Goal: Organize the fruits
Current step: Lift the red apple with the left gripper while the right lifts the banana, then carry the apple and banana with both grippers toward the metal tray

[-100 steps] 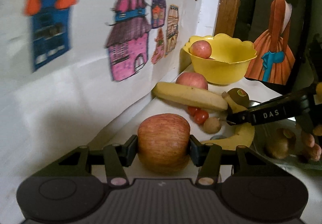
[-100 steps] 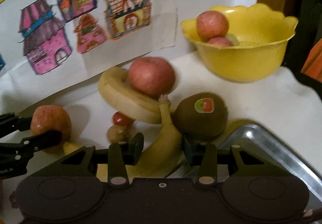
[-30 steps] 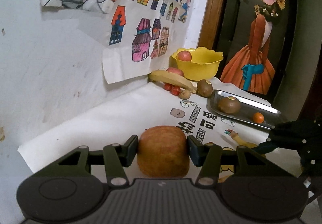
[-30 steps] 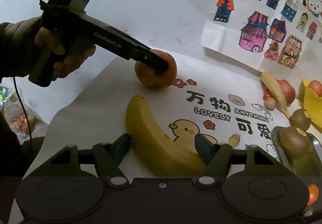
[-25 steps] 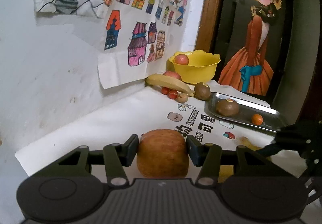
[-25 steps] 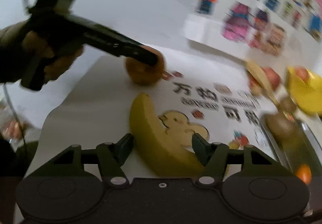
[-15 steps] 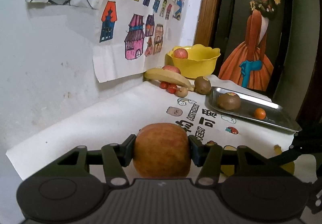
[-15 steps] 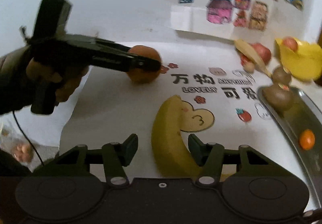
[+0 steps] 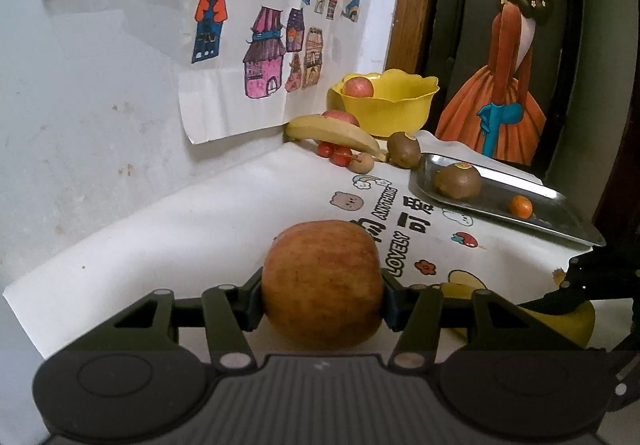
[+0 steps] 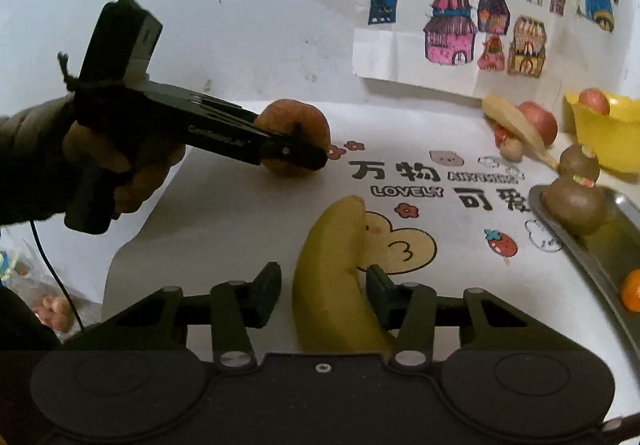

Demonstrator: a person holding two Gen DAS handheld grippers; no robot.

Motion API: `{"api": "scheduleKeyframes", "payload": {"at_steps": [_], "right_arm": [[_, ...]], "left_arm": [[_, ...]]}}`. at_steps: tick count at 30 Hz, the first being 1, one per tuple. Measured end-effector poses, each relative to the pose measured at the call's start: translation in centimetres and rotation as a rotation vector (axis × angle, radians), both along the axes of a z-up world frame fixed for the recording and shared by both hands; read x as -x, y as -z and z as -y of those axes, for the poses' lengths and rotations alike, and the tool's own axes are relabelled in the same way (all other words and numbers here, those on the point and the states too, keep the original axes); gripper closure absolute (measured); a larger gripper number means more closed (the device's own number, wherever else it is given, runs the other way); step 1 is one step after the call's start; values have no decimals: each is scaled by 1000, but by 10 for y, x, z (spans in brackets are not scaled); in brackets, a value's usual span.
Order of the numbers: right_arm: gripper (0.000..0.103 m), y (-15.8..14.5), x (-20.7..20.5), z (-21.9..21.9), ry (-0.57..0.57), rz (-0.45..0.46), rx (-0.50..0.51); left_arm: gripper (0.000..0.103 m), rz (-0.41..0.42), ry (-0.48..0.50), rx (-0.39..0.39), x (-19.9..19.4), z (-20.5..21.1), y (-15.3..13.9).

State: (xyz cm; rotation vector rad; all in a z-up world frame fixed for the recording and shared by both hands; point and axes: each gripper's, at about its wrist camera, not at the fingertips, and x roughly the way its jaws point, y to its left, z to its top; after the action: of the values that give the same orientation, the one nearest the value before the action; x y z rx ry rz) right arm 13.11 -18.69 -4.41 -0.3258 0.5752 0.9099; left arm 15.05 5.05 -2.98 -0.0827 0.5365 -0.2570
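Evidently the left gripper (image 9: 322, 299) clamped the round reddish apple (image 9: 322, 287) for carrying, while the right gripper (image 10: 323, 295), jaws parted, loosely straddled the curved yellow banana (image 10: 340, 273).

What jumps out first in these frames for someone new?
The apple clamped in the left gripper, near the mat's front-left corner. Next, the banana lying on the duck print between the right gripper's open fingers. At the far end, a yellow bowl holding another apple.

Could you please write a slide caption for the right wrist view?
Right gripper open around a banana; left gripper holds an apple.
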Motion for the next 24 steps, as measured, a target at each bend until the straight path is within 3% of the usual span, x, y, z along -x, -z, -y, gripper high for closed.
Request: {"api": "scheduleKeyframes", "payload": {"at_steps": [1, 12, 24], "right_arm": [[64, 0, 0, 0, 10, 2, 0], [66, -2, 11, 15, 135, 89, 47], [67, -3, 4, 68, 236, 86, -43]], "left_arm": [[44, -2, 7, -1, 0, 2, 0], [44, -31, 122, -33, -5, 44, -5], [44, -75, 212, 28, -37, 88, -18]]}}
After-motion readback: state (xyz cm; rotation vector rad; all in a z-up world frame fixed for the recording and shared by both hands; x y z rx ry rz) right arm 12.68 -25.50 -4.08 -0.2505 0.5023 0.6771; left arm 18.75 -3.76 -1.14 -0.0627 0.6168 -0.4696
